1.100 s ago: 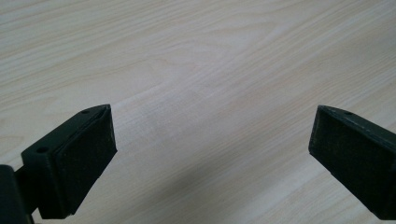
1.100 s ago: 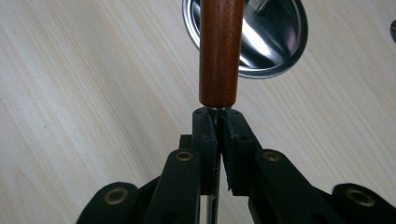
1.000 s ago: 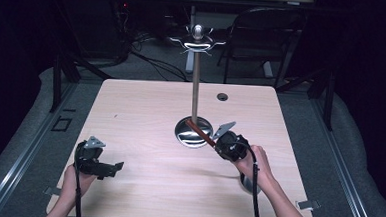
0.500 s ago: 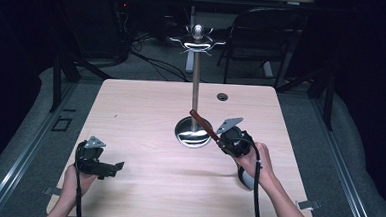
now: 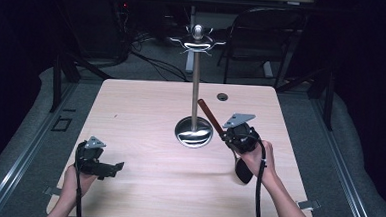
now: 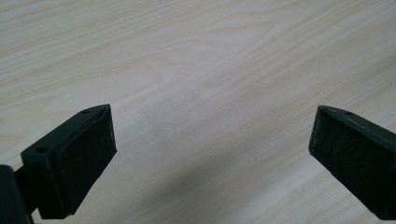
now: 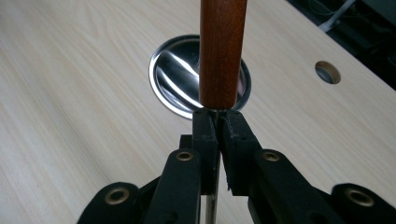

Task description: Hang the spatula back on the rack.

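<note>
A utensil with a brown wooden handle (image 5: pixel 208 115) and a dark head (image 5: pixel 243 172) is held aslant at the table's right of middle. My right gripper (image 5: pixel 228 136) is shut on its thin metal shank just below the handle (image 7: pixel 222 46); the jaws stand pressed together on it (image 7: pixel 218 117). The handle's tip points up toward the pole (image 5: pixel 196 83) of a metal stand with a shiny round base (image 5: pixel 193 134) and hooks at its top (image 5: pixel 197 41). My left gripper (image 5: pixel 111 168) hovers near the front left over bare wood, open, with nothing between its jaws (image 6: pixel 212 154).
The light wooden table (image 5: pixel 141 111) has a small cable hole (image 5: pixel 222 96) behind the stand, seen too in the right gripper view (image 7: pixel 328 71). The stand's base (image 7: pixel 173 70) lies just beyond my right jaws. A dark chair (image 5: pixel 265 32) and cables sit behind the table.
My right gripper has risen and swung the wooden handle up from over the stand's base, so its tip now nears the pole. The left gripper has stayed put.
</note>
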